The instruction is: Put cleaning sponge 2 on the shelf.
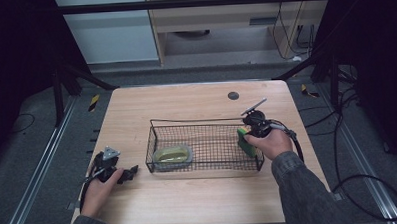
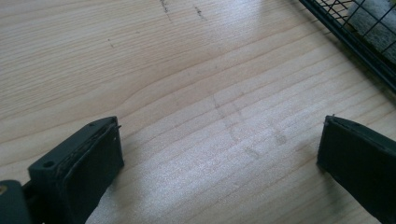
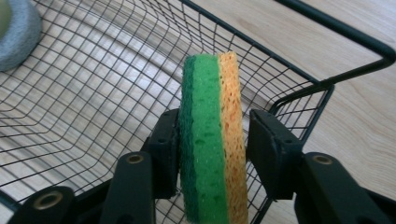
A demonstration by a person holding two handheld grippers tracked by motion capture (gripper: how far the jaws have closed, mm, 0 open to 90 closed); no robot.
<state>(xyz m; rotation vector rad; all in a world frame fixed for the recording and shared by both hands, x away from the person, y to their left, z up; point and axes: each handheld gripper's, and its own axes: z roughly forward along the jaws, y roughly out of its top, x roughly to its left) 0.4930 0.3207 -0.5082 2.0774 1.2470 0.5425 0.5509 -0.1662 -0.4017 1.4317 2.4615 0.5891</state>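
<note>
A green and orange sponge [image 1: 246, 142] [image 3: 212, 140] stands on edge inside the right end of a black wire basket [image 1: 202, 121] [image 3: 355, 42]. My right gripper [image 1: 249, 134] [image 3: 215, 116] reaches into that end with the sponge between its jaws. One pad lies against the green side, while the other stands a little off the orange side, so the gripper is open. My left gripper [image 1: 131, 173] [image 2: 219, 158] rests low over the bare wood at the table's front left, open, with nothing between its jaws.
A grey oval dish [image 1: 173, 155] [image 3: 18, 28] with a greenish inside sits at the basket's left end. The basket's corner [image 2: 355, 42] is close ahead of the left gripper. A small dark round cap [image 1: 233, 96] lies on the wooden table [image 1: 189, 202] behind the basket.
</note>
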